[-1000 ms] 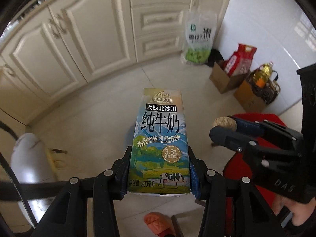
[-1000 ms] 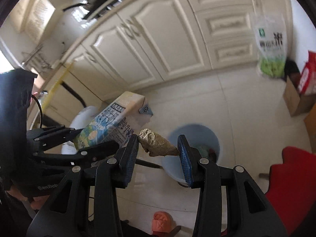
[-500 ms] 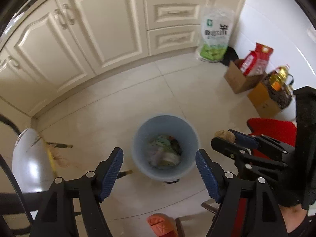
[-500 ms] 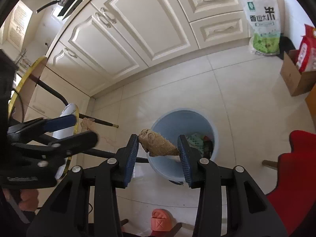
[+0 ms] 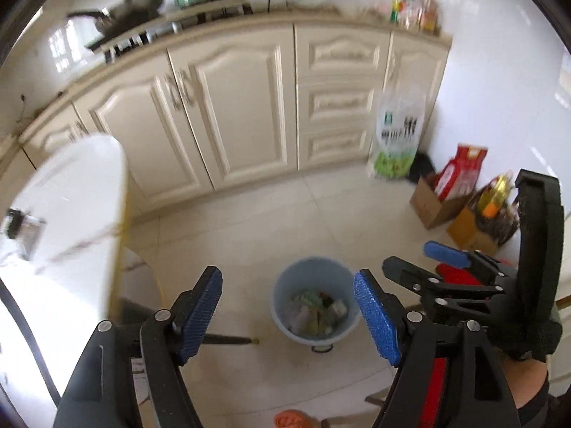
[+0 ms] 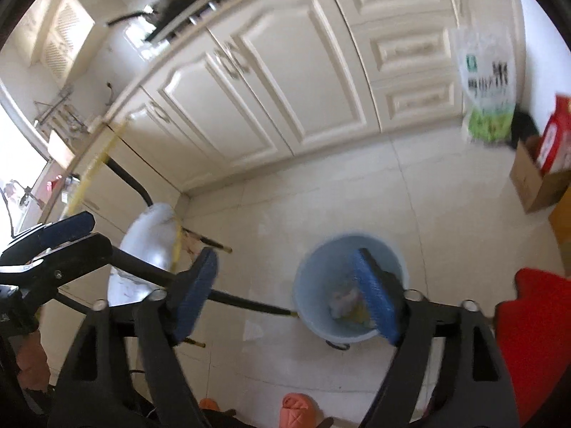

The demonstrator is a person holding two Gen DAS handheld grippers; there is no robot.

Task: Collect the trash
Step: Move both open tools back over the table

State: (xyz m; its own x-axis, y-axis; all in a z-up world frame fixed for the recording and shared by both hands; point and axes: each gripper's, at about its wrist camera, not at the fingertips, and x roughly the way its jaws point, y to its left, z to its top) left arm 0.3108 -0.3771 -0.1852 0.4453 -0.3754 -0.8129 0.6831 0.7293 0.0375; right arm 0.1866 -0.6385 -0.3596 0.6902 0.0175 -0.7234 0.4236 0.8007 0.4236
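Note:
A light blue trash bin [image 5: 282, 296] stands on the tiled floor with mixed trash [image 5: 316, 312] inside; it also shows in the right wrist view [image 6: 310, 278]. My left gripper [image 5: 289, 315] is open and empty, high above the bin. My right gripper [image 6: 285, 296] is open and empty, also above the bin; it shows at the right of the left wrist view [image 5: 424, 264]. The left gripper shows at the left edge of the right wrist view [image 6: 60, 239].
A white round table [image 5: 60, 221] is at the left. Cream cabinets [image 5: 232, 107] line the back. A rice bag [image 5: 396, 135], cardboard boxes [image 5: 431, 203] and an oil bottle [image 5: 492, 199] sit at the right wall. A red chair [image 6: 535, 321] is at right.
My left gripper let go of the milk carton, then my right gripper let go of the brown scrap. Both grippers opened and rose away from the bin.

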